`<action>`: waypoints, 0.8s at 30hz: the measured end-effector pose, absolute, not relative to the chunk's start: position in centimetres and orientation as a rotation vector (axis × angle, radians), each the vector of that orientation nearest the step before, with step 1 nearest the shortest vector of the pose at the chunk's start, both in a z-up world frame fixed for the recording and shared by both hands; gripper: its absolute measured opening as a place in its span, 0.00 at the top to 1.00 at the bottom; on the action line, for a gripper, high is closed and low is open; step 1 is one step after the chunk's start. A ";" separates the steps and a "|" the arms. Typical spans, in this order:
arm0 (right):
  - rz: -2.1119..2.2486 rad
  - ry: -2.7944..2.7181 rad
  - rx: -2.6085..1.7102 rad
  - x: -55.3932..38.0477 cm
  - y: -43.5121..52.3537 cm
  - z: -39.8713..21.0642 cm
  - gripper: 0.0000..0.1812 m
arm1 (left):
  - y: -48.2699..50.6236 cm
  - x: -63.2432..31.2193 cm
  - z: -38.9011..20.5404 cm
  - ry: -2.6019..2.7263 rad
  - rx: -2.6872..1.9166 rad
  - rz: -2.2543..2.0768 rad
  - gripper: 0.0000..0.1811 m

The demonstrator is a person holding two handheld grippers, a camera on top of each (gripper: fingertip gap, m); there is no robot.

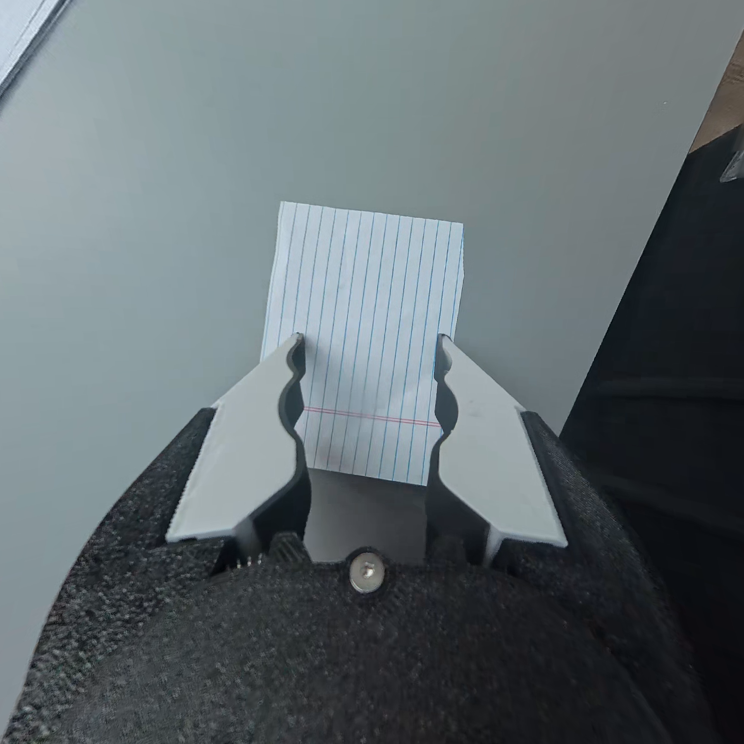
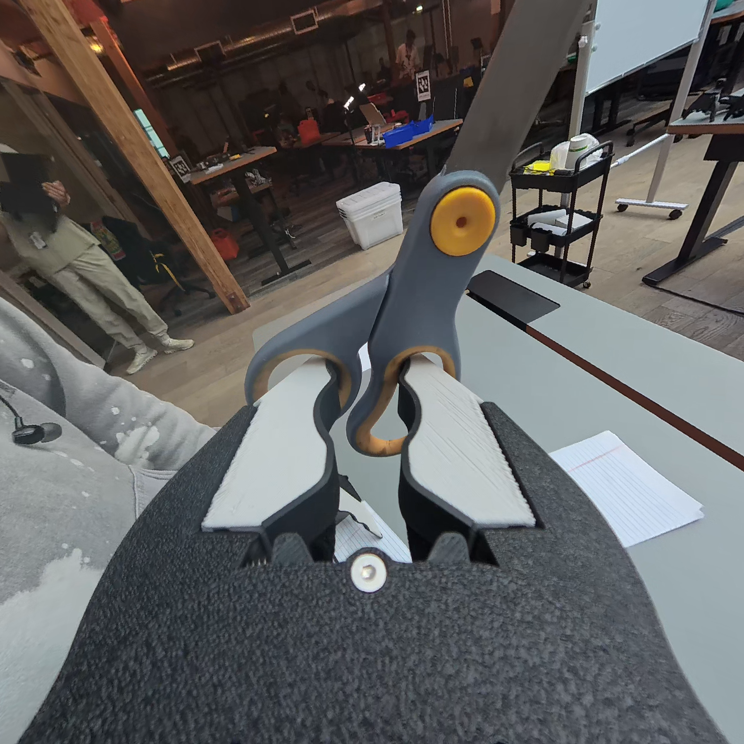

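A: Biggest first. Grey bench [image 2: 604, 362], long dark strip running across it, black rectangular panel [image 2: 511, 300] near its far edge.

B: Background beyond the bench?

A: Open workshop: wooden beam [image 2: 133, 153], black rolling cart [image 2: 559, 213], white lidded bin [image 2: 372, 213], whiteboard [image 2: 644, 40] on the right. A person [image 2: 80, 273] stands far left; a grey sleeve [image 2: 80, 463] sits close on the left.

B: Right gripper?

A: Right gripper [image 2: 368, 366] carries grey scissors [image 2: 422, 282] with a yellow pivot cap [image 2: 463, 220]. One finger is threaded through each handle loop, so the loops hang on the fingers. Jaws a little apart, not pinching; they sit inside the loops, probably so spreading them works the blades. The blade points up and away, off the bench.

B: Paper?

A: A lined paper stack [image 2: 628, 491] lies flat near the bench's right side, apart from the scissors. Another lined scrap shows under the gripper body, mostly hidden.

B: Left?

A: Left gripper [image 1: 369, 342] jaws wide apart, gripping nothing. A small lined sheet [image 1: 362, 342] lies flat on the grey surface [image 1: 161, 241], framed between the fingers; the tips overlap its side edges in view. Cannot tell if they touch or hover above. Looks lined up for a pinch.
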State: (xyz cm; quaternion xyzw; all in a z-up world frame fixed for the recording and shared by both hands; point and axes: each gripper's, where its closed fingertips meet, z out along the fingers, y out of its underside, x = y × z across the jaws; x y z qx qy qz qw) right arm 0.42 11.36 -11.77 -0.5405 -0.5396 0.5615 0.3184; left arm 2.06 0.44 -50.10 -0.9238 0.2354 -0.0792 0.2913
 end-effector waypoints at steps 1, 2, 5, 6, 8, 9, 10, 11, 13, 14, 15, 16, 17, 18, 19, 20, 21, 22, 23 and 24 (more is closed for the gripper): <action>1.481 -1.431 -1.415 0.9 11.6 -11.9 0.88 | 0.6 2.3 -50.1 0.621 -2.459 -0.209 0.65; 1.487 -1.438 -1.411 1.4 11.9 -12.0 0.88 | 0.7 2.2 -50.1 0.593 -2.466 -0.200 0.67; 1.520 -1.445 -1.414 2.3 12.6 -12.8 0.88 | 0.6 1.9 -50.0 0.518 -2.473 -0.163 0.84; 1.533 -1.444 -1.417 2.4 12.9 -13.2 0.88 | 0.5 1.8 -50.0 0.485 -2.478 -0.153 0.87; 1.542 -1.449 -1.421 2.5 13.4 -14.0 0.88 | 0.3 1.3 -50.0 0.401 -2.500 -0.125 0.94; 1.541 -1.456 -1.423 2.4 13.6 -14.5 0.88 | 0.1 0.8 -49.9 0.362 -2.505 -0.098 0.98; 1.545 -1.462 -1.421 2.3 13.8 -14.8 0.88 | 0.0 0.4 -49.7 0.323 -2.502 -0.083 1.00; 1.549 -1.467 -1.417 2.1 13.9 -15.1 0.88 | -0.2 0.0 -49.4 0.271 -2.499 -0.087 1.00; 1.562 -1.471 -1.416 1.7 14.1 -15.6 0.88 | -0.5 -1.7 -48.6 0.133 -2.478 -0.090 1.00; 1.562 -1.472 -1.415 1.5 14.2 -15.7 0.88 | -0.7 -3.1 -47.9 0.057 -2.462 -0.074 1.00; 1.556 -1.474 -1.412 1.3 14.3 -15.9 0.88 | -1.0 -4.9 -47.1 -0.021 -2.440 -0.048 1.00; 1.550 -1.476 -1.409 1.0 14.3 -16.0 0.88 | -1.2 -7.0 -46.1 -0.103 -2.412 -0.014 1.00; 1.548 -1.476 -1.409 0.8 14.3 -16.0 0.88 | -1.6 -9.5 -45.1 -0.186 -2.382 0.025 1.00; 1.547 -1.472 -1.410 0.6 14.3 -16.0 0.88 | -2.1 -12.1 -44.0 -0.268 -2.352 0.067 1.00; 1.546 -1.466 -1.412 0.4 14.2 -16.0 0.88 | -2.7 -15.1 -43.0 -0.351 -2.322 0.116 1.00; 1.544 -1.461 -1.417 0.2 14.1 -16.0 0.88 | -3.5 -18.1 -42.1 -0.434 -2.295 0.165 1.00; 1.540 -1.456 -1.423 0.0 13.9 -16.0 0.88 | -4.4 -21.1 -41.5 -0.517 -2.272 0.204 1.00; 1.534 -1.451 -1.428 -0.2 13.7 -16.0 0.88 | -5.3 -24.0 -41.1 -0.596 -2.254 0.243 1.00; 1.528 -1.444 -1.436 -0.3 13.5 -16.1 0.88 | -6.2 -26.7 -40.9 -0.661 -2.238 0.279 1.00; 1.520 -1.436 -1.446 -0.5 13.3 -16.2 0.88 | -7.0 -29.1 -40.9 -0.714 -2.228 0.308 1.00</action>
